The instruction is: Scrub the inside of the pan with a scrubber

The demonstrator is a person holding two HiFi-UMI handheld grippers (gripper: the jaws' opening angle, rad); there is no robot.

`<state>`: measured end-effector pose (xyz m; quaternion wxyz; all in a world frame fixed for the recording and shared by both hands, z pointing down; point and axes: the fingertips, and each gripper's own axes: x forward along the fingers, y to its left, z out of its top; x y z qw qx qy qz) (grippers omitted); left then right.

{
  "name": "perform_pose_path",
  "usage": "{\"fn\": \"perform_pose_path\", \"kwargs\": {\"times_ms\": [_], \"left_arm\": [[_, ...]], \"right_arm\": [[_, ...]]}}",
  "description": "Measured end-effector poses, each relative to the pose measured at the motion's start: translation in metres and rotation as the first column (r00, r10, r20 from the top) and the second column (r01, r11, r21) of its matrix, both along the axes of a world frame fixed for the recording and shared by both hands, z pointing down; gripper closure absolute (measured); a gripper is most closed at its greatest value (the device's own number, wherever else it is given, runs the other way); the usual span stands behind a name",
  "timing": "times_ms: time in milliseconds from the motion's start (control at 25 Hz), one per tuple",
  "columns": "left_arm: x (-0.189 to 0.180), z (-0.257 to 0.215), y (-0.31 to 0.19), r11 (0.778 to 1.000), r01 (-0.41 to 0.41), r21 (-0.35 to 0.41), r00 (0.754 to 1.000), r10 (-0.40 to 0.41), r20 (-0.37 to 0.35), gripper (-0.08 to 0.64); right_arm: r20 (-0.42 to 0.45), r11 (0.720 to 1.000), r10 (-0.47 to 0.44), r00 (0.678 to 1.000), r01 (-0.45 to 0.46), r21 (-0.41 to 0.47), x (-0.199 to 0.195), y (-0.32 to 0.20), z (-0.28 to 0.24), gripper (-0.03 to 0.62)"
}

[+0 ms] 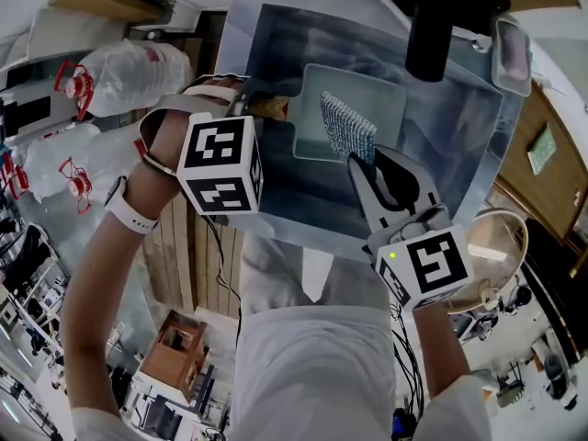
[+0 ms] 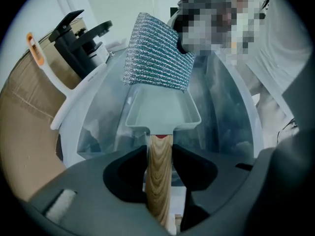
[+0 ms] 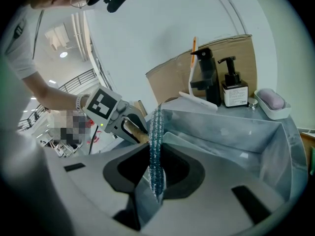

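A pale square pan [image 1: 390, 108] with a wooden handle [image 1: 273, 108] is held over the steel sink [image 1: 459, 127]. My left gripper [image 1: 262, 108] is shut on that handle [image 2: 160, 171], and the pan [image 2: 162, 109] stretches away from its jaws. A silvery-blue mesh scrubber [image 1: 347, 125] hangs with its lower edge at the pan's inside. My right gripper [image 1: 363, 163] is shut on the scrubber, which stands edge-on between its jaws [image 3: 156, 151]. In the left gripper view the scrubber [image 2: 157, 58] stands at the pan's far rim.
Two black pump bottles [image 3: 206, 80] [image 3: 234, 90], a soap dish [image 3: 269, 101] and a white-and-orange brush [image 3: 193, 58] stand along the sink's rim before a cardboard sheet [image 3: 172, 77]. Plastic water bottles [image 1: 129, 76] lie left of the sink; a metal bowl [image 1: 496, 246] sits right.
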<state>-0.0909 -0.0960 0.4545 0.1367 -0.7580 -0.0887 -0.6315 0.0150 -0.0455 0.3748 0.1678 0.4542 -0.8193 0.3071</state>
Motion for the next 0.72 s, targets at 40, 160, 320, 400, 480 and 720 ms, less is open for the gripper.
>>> {"fn": "perform_pose_path", "kwargs": {"times_ms": [40,160,320,400,480,720], "left_arm": [[-0.001,0.000,0.000,1.000,-0.002,-0.001,1.000,0.002,0.000,0.397],[-0.001,0.000,0.001,1.000,-0.022,-0.012,1.000,0.022,0.007,0.408],[0.000,0.000,0.001,0.999,-0.040,-0.027,0.999,0.040,0.017,0.413],[0.000,0.000,0.002,0.999,-0.042,-0.029,0.999,0.042,0.016,0.413],[-0.001,0.000,0.002,0.999,-0.043,-0.029,0.999,0.043,0.015,0.413],[-0.001,-0.001,0.002,0.998,-0.046,-0.036,0.999,0.046,0.019,0.414]], "right_arm": [[-0.003,1.000,-0.002,1.000,0.002,0.001,0.000,0.000,0.000,0.527],[-0.015,1.000,-0.004,1.000,0.004,0.003,0.002,0.000,0.001,0.526],[-0.029,1.000,-0.006,1.000,0.006,-0.002,0.006,0.003,0.003,0.526],[-0.039,1.000,-0.012,0.999,0.011,-0.008,0.008,0.004,0.005,0.528],[-0.054,1.000,-0.021,0.998,0.020,-0.011,0.010,0.005,0.007,0.528],[-0.130,0.997,-0.081,0.988,0.081,-0.005,0.013,0.001,0.014,0.528]]}}
